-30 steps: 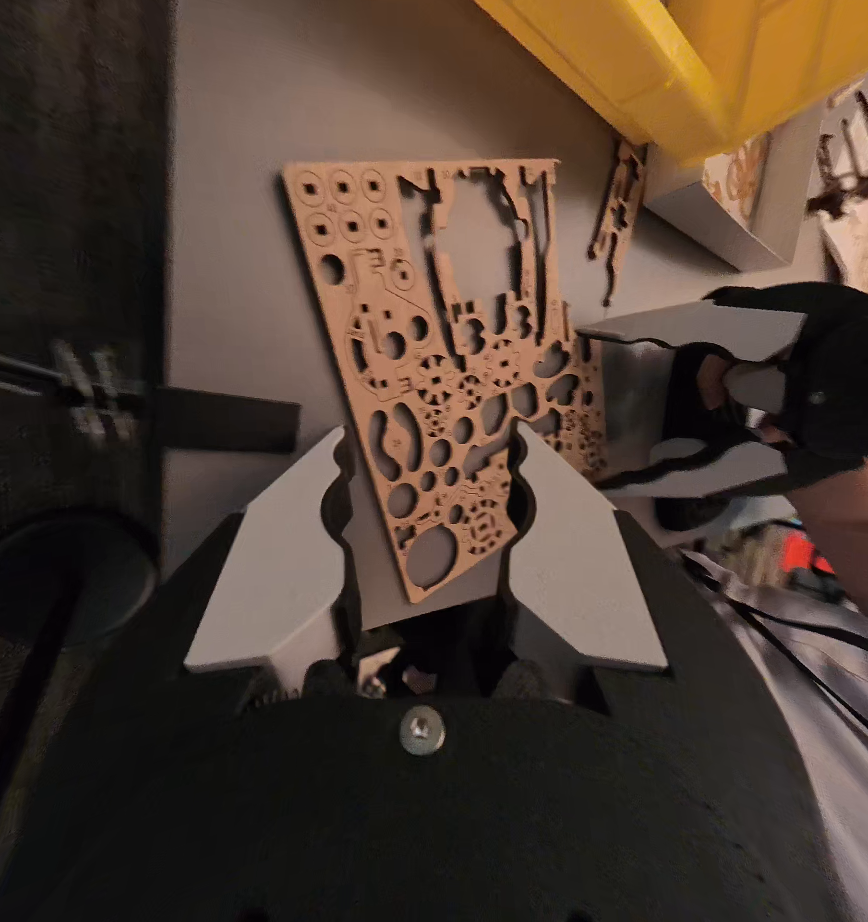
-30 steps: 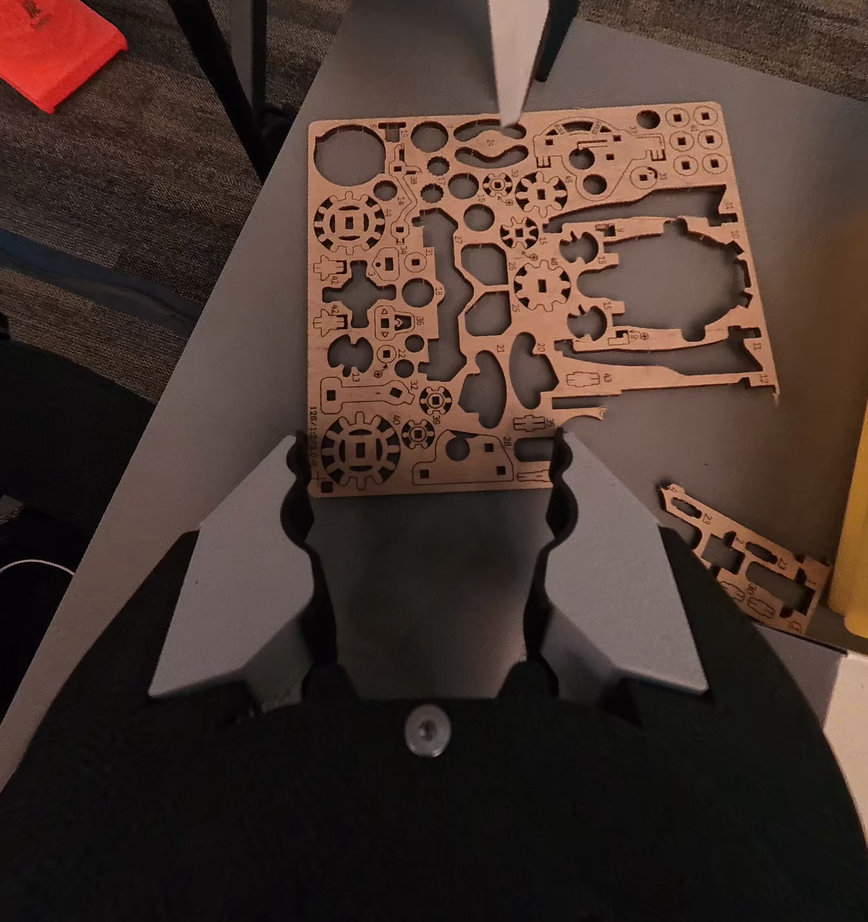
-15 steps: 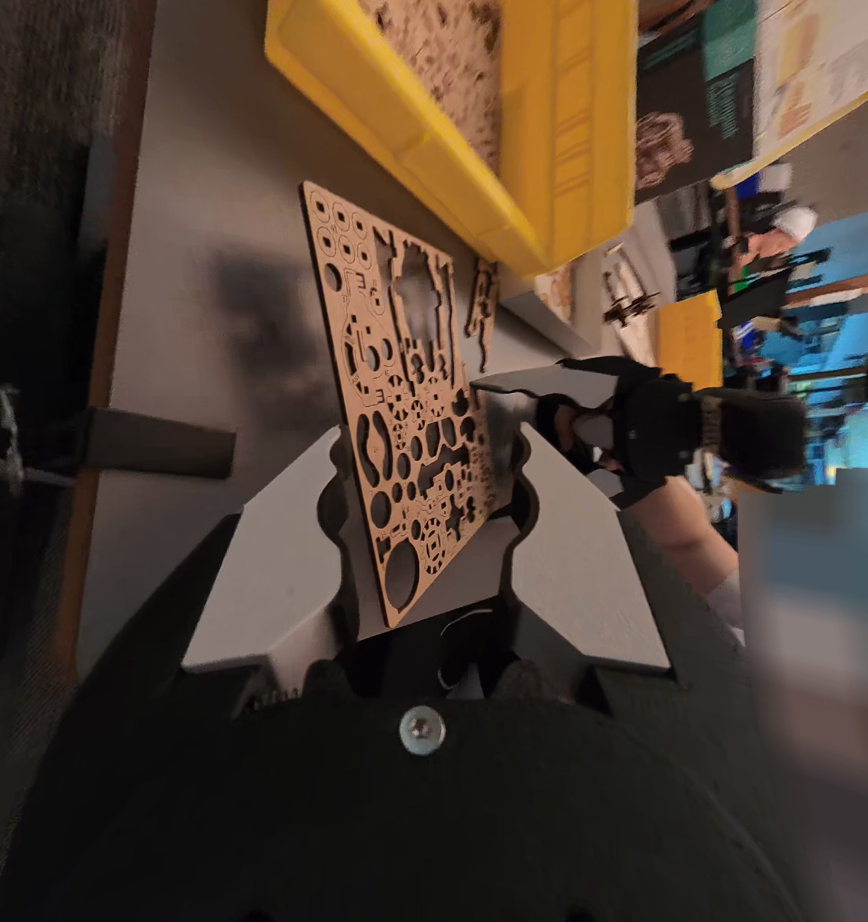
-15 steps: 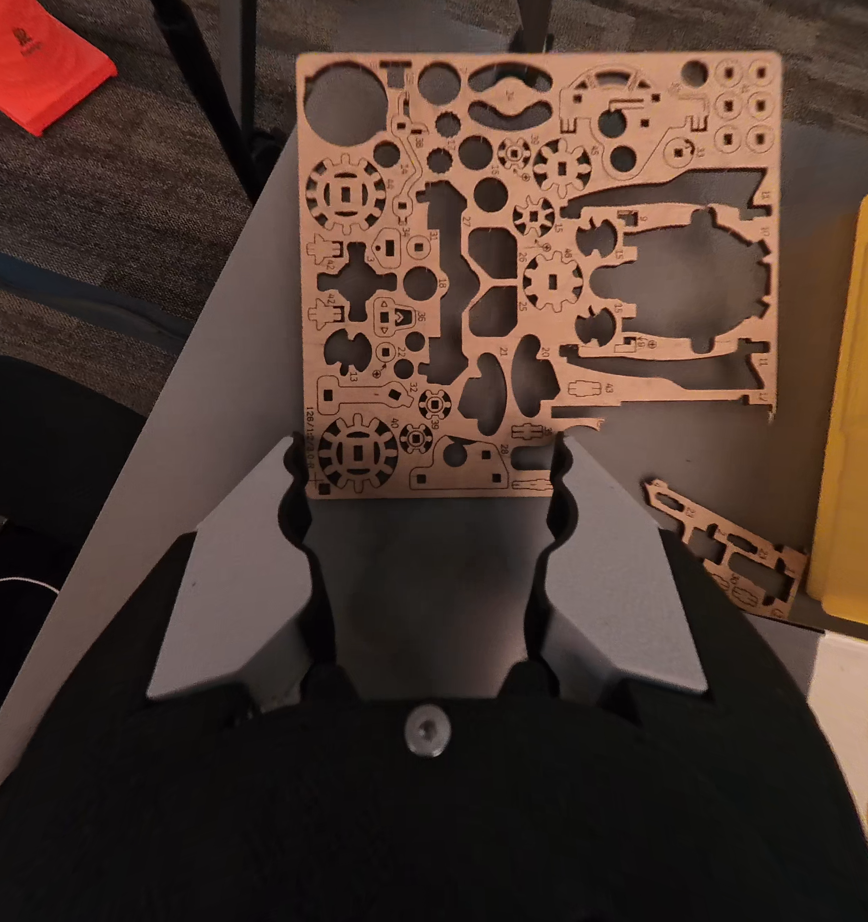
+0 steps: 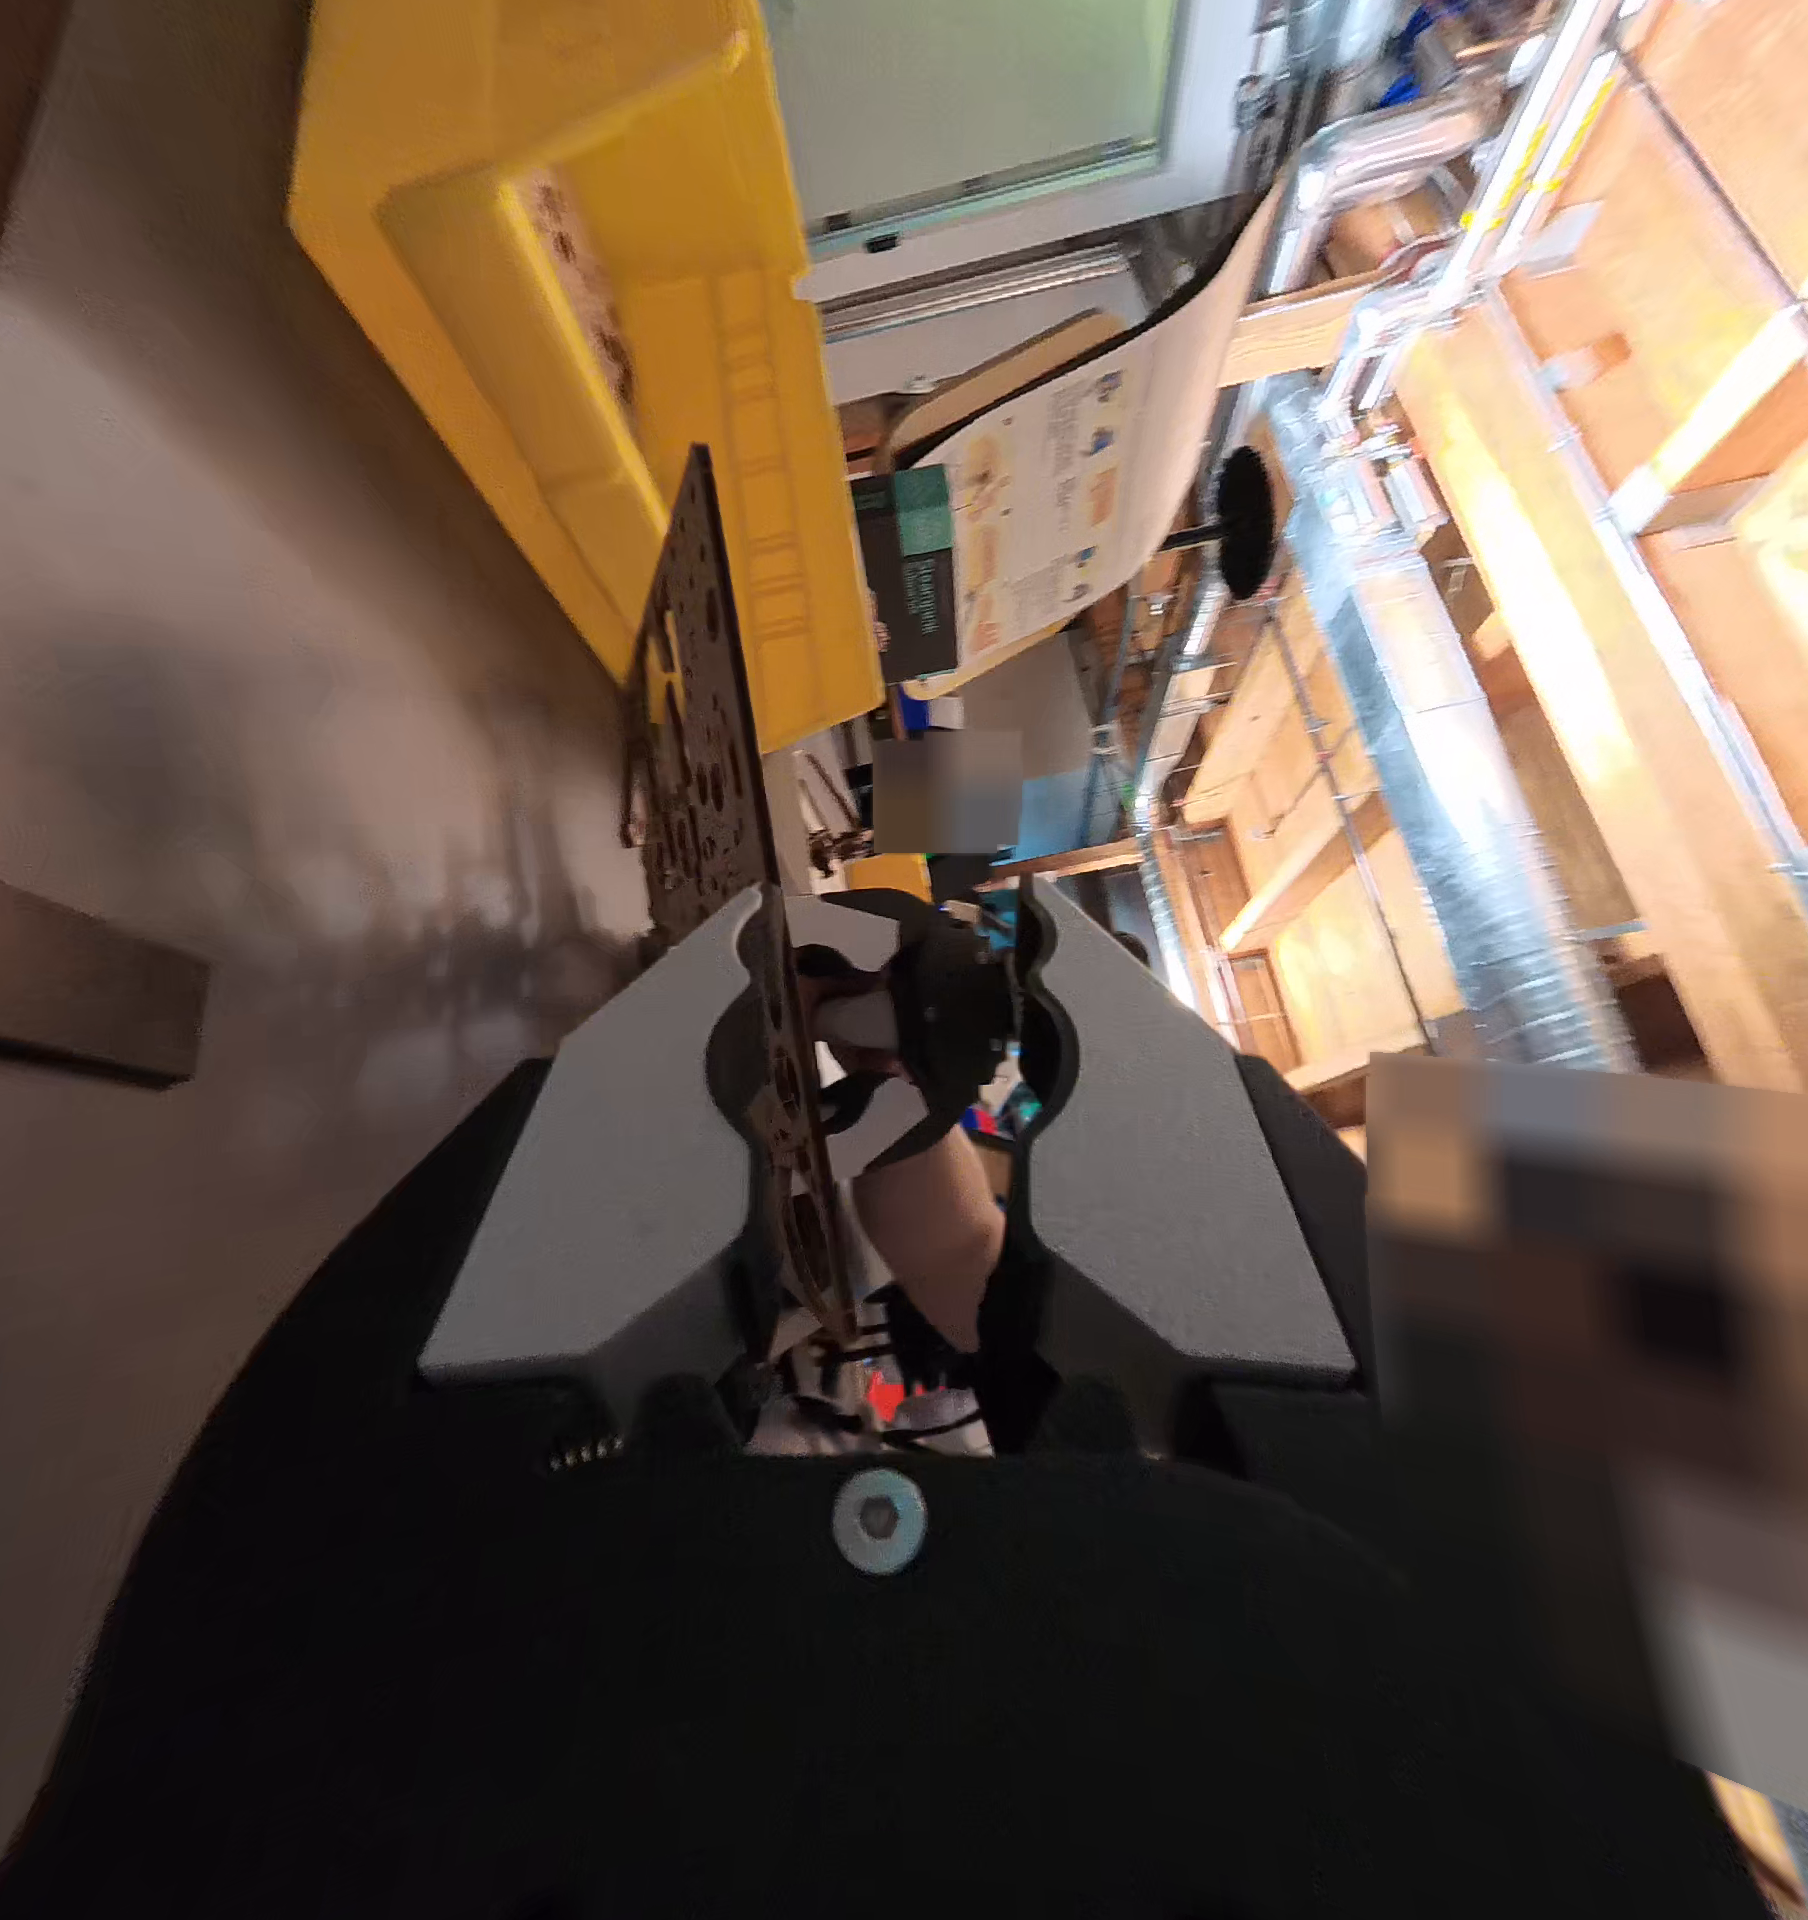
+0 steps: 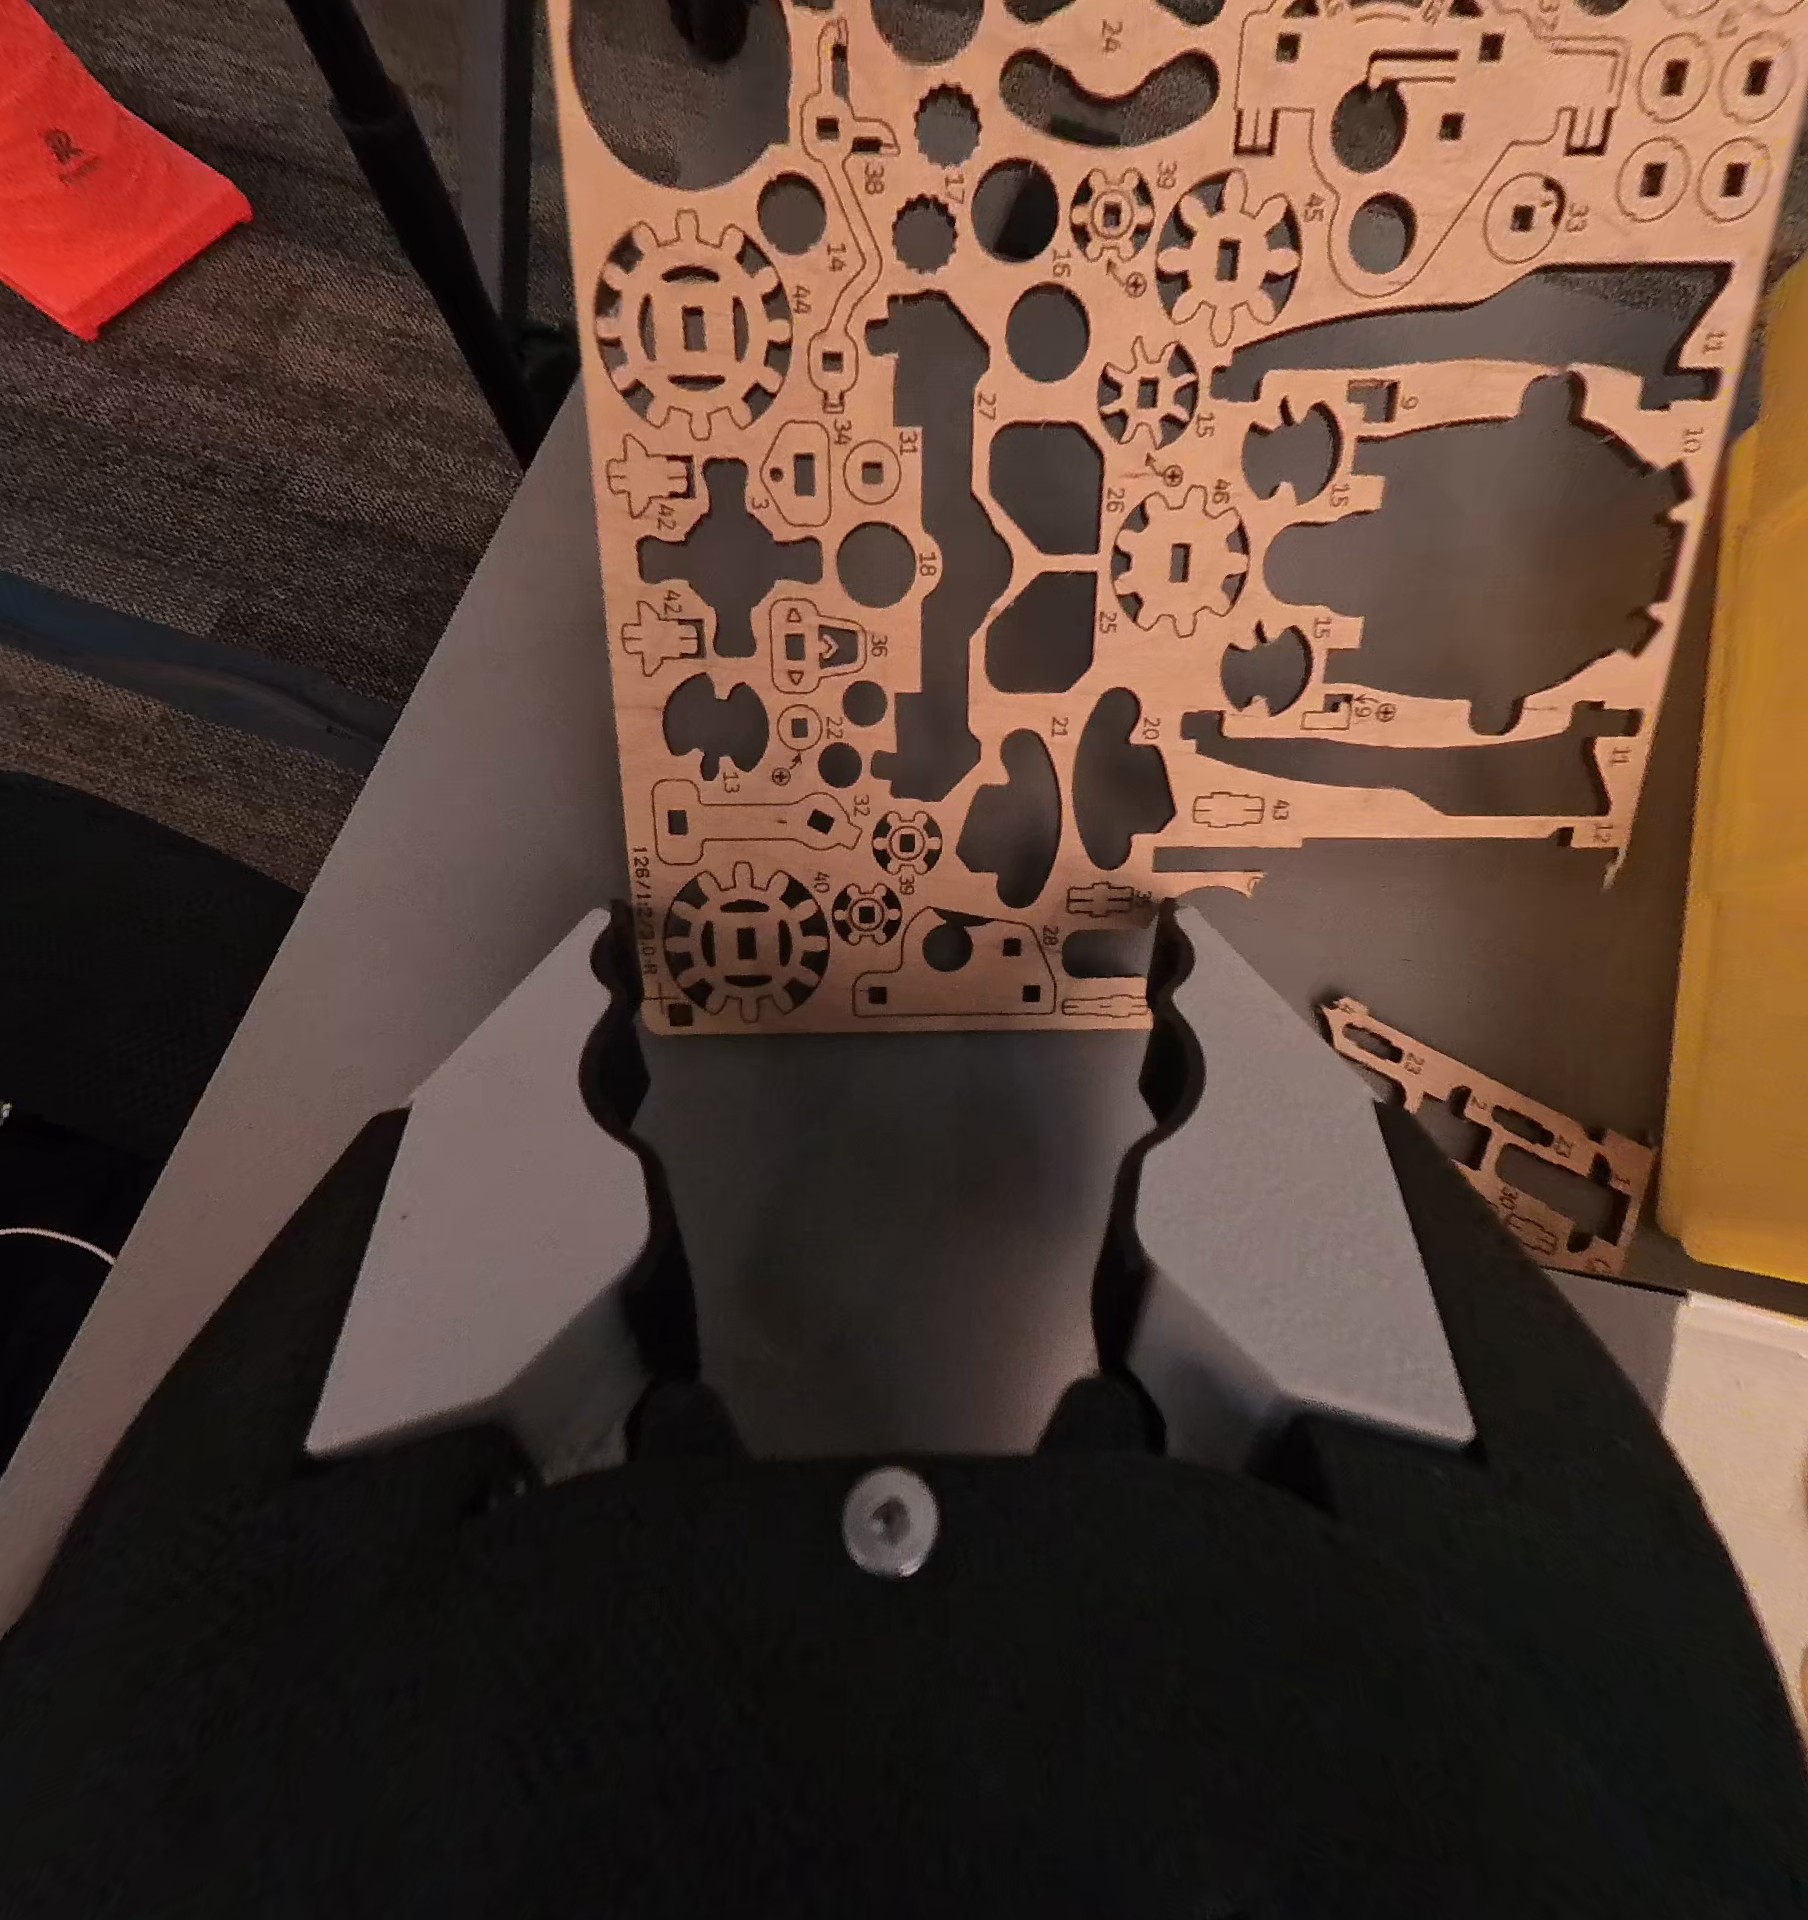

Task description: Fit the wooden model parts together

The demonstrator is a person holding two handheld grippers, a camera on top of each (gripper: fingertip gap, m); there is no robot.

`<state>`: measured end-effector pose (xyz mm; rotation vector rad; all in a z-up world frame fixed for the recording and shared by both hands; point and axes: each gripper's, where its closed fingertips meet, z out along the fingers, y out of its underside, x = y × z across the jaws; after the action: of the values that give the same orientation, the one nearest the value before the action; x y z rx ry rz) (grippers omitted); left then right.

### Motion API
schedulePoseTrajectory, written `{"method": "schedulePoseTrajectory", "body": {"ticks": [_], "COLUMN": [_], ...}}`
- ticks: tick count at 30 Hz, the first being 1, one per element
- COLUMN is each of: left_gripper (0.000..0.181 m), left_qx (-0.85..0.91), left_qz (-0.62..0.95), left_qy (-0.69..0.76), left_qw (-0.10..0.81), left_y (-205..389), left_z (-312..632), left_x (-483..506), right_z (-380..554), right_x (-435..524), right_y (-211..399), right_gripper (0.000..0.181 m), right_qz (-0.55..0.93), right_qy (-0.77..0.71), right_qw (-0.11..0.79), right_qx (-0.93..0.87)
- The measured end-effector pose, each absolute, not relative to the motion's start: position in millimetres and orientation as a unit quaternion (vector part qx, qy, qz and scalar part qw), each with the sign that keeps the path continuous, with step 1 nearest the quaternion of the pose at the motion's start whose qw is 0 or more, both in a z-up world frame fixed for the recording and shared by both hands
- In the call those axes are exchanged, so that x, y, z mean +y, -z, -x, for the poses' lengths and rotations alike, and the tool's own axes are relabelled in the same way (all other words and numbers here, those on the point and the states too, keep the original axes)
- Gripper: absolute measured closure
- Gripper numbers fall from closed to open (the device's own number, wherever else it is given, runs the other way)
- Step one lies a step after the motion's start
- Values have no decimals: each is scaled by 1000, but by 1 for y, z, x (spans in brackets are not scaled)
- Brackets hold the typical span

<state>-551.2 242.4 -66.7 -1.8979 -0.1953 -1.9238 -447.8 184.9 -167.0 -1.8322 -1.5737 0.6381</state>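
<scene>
**Wooden sheet held upright between two claws**

Left wrist view: left claw [image 5: 900,914] spread open, wooden sheet [image 5: 708,727] edge-on against its left finger, yellow bin [image 5: 567,312] behind.

Right wrist view: right claw [image 6: 884,914] clamps the sheet's [image 6: 1139,468] lower edge above the grey surface [image 6: 1451,956]; small wooden offcut [image 6: 1502,1143] lies beside.

Grey table [image 6: 1399,935], matte top, edge running diagonally at left above carpet. Directly on it: a small broken-off wooden fret piece [image 6: 1502,1143] lying flat at right, and just beside that a yellow plastic bin [image 6: 1773,831] [image 5: 567,312] along the right side.
</scene>
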Motion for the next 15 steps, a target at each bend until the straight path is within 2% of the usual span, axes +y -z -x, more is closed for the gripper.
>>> {"method": "schedulePoseTrajectory", "body": {"ticks": [5, 8, 9, 11, 12, 15], "left_gripper": [143, 126, 126, 142, 152, 161], "left_qx": [-56, -27, -21, -3, 4, 25], "left_qz": [618, 660, 665, 689, 704, 747], "left_qy": [763, 732, 730, 705, 689, 637], "left_qw": [183, 166, 160, 167, 174, 188], "left_y": [44, 60, 61, 67, 69, 78], "left_z": [537, 517, 513, 508, 508, 514], "left_x": [232, 227, 225, 225, 225, 228], "right_z": [449, 450, 450, 450, 450, 450], "right_x": [182, 181, 181, 180, 179, 179], "right_y": [163, 164, 165, 165, 165, 167], "right_gripper": [84, 85, 85, 86, 92, 102], "right_qz": [685, 679, 677, 673, 668, 663], "right_qy": [-252, -241, -234, -227, -227, -211], "right_qw": [325, 328, 329, 334, 336, 342], "right_qx": [-602, -612, -615, -620, -624, -631]}}
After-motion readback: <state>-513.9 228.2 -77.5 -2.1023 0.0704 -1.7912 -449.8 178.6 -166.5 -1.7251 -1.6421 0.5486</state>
